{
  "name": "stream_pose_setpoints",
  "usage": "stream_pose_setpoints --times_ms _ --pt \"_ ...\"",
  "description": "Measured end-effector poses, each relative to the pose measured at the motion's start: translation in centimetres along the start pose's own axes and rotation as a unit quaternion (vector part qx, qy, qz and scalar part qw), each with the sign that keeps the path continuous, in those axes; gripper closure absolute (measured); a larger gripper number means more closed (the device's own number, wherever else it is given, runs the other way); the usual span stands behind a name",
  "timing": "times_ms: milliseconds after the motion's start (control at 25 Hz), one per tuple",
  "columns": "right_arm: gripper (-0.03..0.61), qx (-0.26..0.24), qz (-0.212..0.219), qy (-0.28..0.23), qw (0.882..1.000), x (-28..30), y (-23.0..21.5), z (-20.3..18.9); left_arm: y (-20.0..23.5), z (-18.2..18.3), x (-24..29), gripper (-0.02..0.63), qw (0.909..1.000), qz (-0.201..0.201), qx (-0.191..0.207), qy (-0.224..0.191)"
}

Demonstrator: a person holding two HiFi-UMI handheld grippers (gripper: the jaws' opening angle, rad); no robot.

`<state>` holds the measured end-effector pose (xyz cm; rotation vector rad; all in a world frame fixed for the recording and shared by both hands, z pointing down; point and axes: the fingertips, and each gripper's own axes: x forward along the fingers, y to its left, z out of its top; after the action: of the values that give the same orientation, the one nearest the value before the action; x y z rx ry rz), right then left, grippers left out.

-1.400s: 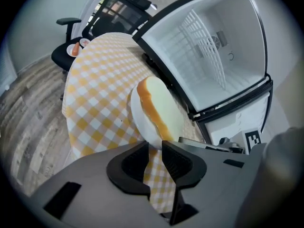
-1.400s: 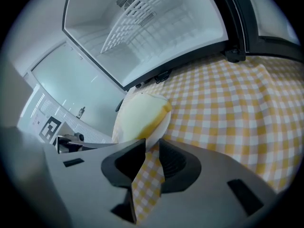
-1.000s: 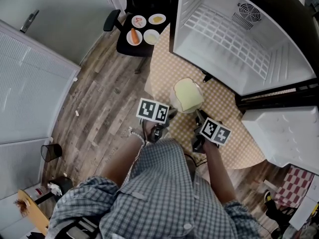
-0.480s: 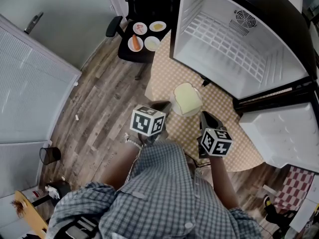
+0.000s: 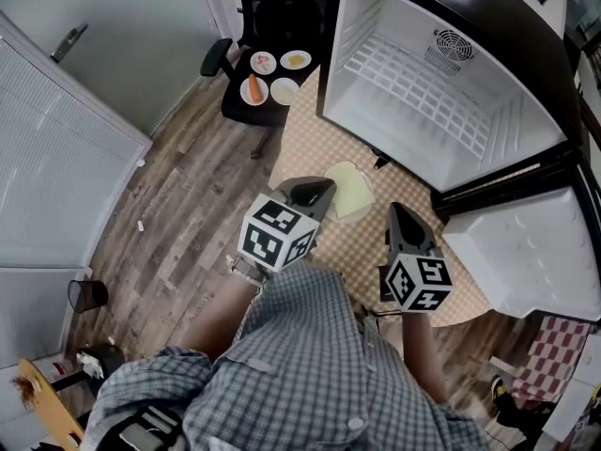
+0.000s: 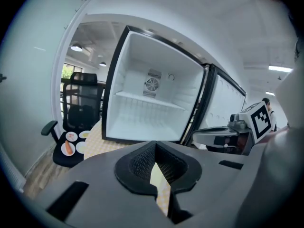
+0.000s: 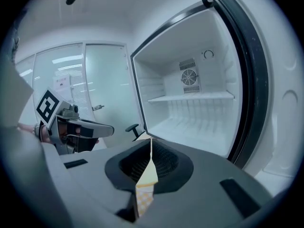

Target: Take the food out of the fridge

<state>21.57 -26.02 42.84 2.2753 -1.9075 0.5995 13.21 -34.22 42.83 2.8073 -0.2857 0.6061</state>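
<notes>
The fridge stands open, its white shelves bare. A pale yellow slice of food on a white plate lies on the checkered cloth in front of it. My left gripper hangs above the plate's left edge and hides part of it. To the plate's right, my right gripper is held at the same height. Both are shut and hold nothing. In the left gripper view the left gripper points at the fridge. The right gripper faces the fridge too.
A black office chair at the back left carries several small plates of food, one with a carrot. The fridge door lies swung open to the right. A glass partition stands on the left, a small black bin beside it.
Both grippers have lifted away from the plate toward the head camera, so their marker cubes look larger. The plate stays on the cloth.
</notes>
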Motion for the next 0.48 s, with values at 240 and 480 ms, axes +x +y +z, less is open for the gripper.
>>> stream_pose_setpoints --times_ms 240,480 --pt "0.566 -0.02 -0.004 -0.048 0.999 -2.2 -0.1 3.6 -2.6 2.3 -1.1 0.607 0.9994 -0.022 0.018 -0.021" --pt "0.568 -0.052 -0.003 -0.047 0.998 -3.0 0.5 3.5 -3.3 2.4 -1.4 0.607 0.9993 -0.028 0.009 -0.024"
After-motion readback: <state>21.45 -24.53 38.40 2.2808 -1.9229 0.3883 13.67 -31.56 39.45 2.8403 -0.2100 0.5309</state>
